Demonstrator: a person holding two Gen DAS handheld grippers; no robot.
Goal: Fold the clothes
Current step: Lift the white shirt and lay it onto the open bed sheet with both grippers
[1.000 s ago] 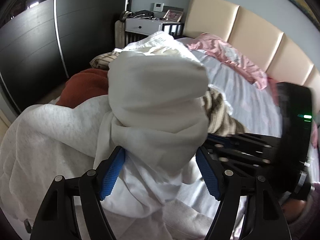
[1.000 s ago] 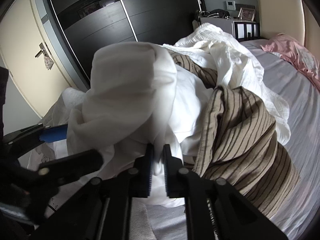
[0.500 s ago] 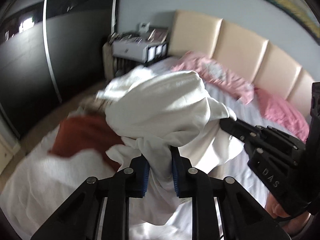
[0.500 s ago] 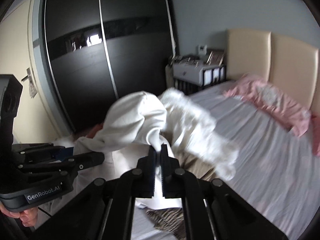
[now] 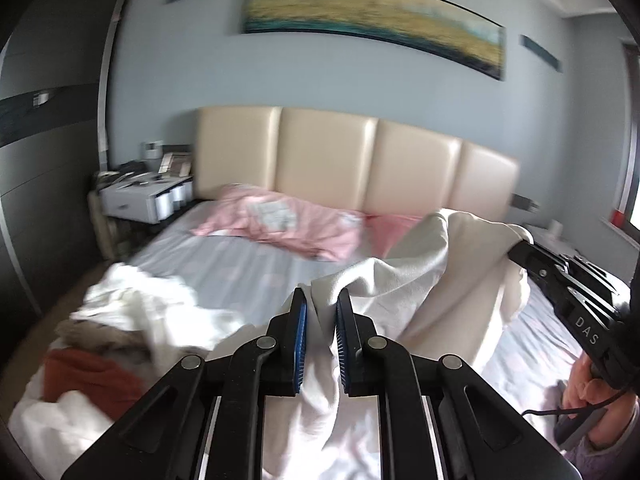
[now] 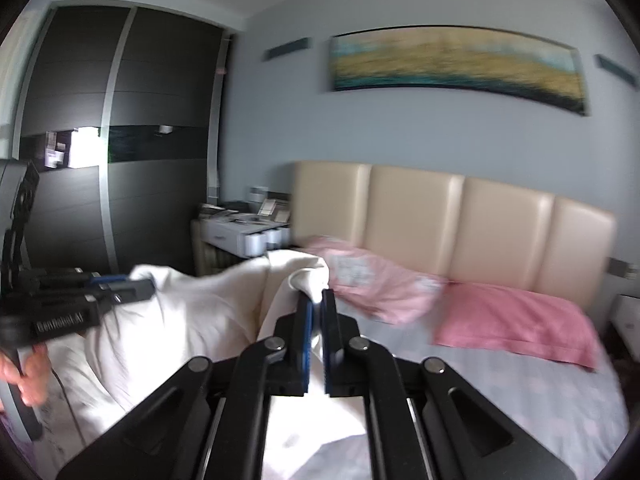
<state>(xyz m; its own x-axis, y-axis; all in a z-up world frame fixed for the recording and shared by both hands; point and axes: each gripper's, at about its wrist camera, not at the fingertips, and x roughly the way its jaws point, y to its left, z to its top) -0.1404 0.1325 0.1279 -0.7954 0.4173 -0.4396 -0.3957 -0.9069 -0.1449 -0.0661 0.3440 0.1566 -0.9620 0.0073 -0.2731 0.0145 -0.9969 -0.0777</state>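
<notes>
A white garment [image 5: 404, 280] hangs stretched between both grippers above the bed [image 5: 248, 256]. My left gripper [image 5: 320, 312] is shut on one edge of it, the cloth pinched between the blue pads. My right gripper [image 6: 317, 304] is shut on another edge of the same garment [image 6: 200, 320]. Each gripper shows in the other's view: the right gripper [image 5: 516, 254] at the right, the left gripper [image 6: 144, 286] at the left. The garment's lower part drops out of view below the fingers.
A pile of other clothes, white [image 5: 132, 304], striped and rust-red [image 5: 92, 376], lies at the bed's left side. Pink pillows [image 6: 516, 328] and a pink cloth [image 5: 280, 224] lie by the beige headboard [image 5: 360, 160]. A nightstand [image 5: 140, 200] and dark wardrobe [image 6: 120, 160] stand left.
Both grippers have lifted the white garment up off the pile and moved apart, spreading it out. The left gripper, open a second ago, has shut on the cloth.
</notes>
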